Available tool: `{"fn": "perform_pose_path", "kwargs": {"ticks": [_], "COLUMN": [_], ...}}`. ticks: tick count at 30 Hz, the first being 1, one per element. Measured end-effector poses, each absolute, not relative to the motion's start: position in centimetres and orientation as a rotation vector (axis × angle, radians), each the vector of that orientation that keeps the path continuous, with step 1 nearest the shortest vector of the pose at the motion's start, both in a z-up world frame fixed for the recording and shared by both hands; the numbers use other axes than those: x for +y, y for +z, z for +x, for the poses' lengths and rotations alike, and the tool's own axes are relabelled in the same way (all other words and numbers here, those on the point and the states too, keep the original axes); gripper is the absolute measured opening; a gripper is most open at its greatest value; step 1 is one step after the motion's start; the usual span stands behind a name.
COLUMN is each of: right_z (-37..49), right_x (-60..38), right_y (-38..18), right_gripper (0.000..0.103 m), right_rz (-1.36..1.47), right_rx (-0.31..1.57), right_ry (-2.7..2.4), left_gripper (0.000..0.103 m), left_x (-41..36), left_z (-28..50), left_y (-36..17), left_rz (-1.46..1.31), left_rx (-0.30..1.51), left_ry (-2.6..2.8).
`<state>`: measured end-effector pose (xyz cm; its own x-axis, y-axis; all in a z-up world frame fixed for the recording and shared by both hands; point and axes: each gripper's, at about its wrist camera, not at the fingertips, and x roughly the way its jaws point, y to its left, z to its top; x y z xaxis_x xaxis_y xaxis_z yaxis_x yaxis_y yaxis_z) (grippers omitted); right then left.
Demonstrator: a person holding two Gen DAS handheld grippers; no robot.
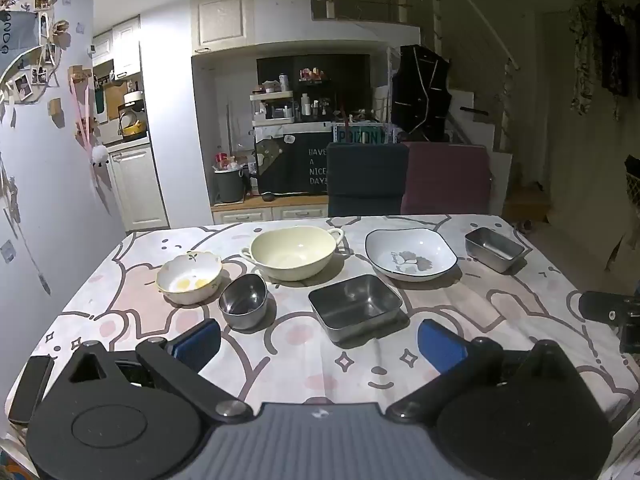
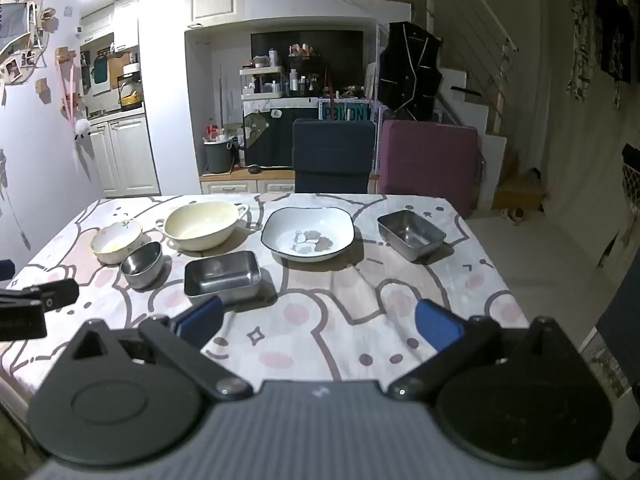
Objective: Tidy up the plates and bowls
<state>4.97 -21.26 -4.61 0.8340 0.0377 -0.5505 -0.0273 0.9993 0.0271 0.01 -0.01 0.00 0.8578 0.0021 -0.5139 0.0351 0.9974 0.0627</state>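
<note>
Sitting on the patterned tablecloth [image 1: 328, 364]: cream two-handled bowl [image 1: 294, 253], floral scalloped bowl [image 1: 189, 277], round steel bowl [image 1: 243, 300], square steel dish [image 1: 355, 305], white dark-rimmed plate [image 1: 410, 254], small steel tray [image 1: 493, 249]. Hovering near the table's front edge, spread wide, holding nothing: left gripper [image 1: 320, 346], right gripper [image 2: 319, 324].

Six dishes stand on the tabletop [image 1: 352, 372]. Three are ceramic: one small scalloped bowl [image 1: 189, 277] at far left, one cream two-handled bowl [image 1: 294, 253] in the middle of the far row, and one white squarish plate with a dark rim [image 1: 411, 254] to its right. Three are steel: one round steel bowl [image 1: 243, 301] near left, one large rectangular steel tray [image 1: 355, 306] near the centre, and one smaller steel tray [image 1: 494, 249] at far right. Two chairs stand beyond the far edge, one dark blue chair [image 1: 366, 178] and one maroon chair [image 1: 448, 178]. One black phone [image 1: 30, 388] lies at the near left corner.
</note>
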Motion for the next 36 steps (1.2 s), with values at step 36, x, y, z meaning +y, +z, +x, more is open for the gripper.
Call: {"fn": "perform_pose_path", "kwargs": {"ticks": [36], "right_z": [5.18], "right_x": [-21.15], "right_y": [-4.62], "right_gripper": [0.103], "right_rz": [0.015], "right_rx": [0.595], "right_ry": [0.033], "left_gripper": [0.103], "left_x": [0.06], "left_z": [0.04], "left_y": [0.03], "left_rz": [0.052], "left_rx": [0.544], "left_ry": [-0.024]}}
